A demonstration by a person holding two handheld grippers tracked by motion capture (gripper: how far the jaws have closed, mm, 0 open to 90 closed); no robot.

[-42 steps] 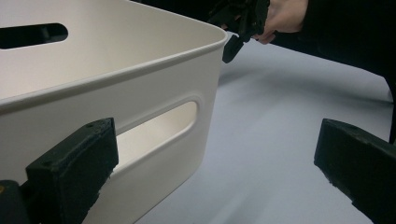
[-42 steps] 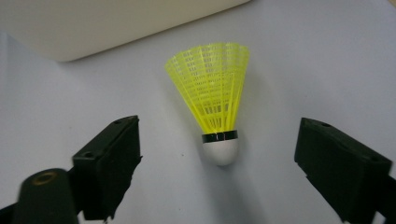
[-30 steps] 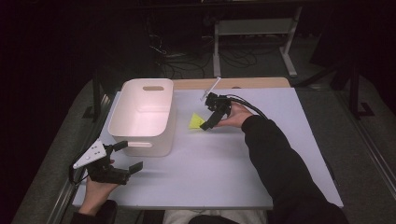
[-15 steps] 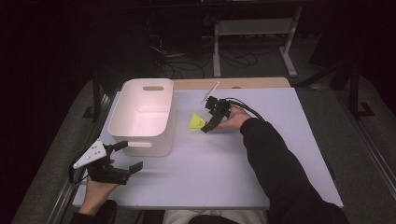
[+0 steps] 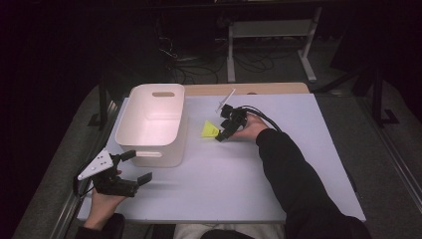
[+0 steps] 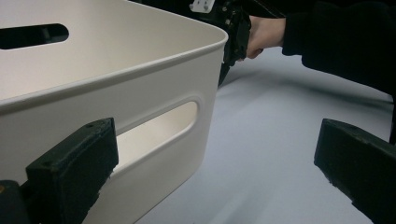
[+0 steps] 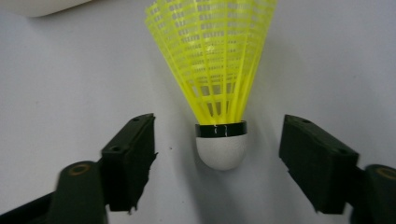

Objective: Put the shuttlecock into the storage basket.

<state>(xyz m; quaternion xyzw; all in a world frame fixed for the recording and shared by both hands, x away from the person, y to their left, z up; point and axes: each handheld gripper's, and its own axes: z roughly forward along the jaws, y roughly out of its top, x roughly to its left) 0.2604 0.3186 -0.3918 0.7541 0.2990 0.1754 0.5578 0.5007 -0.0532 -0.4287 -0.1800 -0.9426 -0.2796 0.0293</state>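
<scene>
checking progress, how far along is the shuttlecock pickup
Done: right tongs straddle the yellow shuttlecock lying on the table. In hand: the jaws have just been closing toward its white cork, pads not yet touching. Left: grip, lift, likely drop into the white bin.

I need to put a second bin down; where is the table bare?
The bare patch of the grey table lies between the white plastic bin and the person's dark sleeve. Beside the bin, the yellow plastic shuttlecock crowds it.
</scene>
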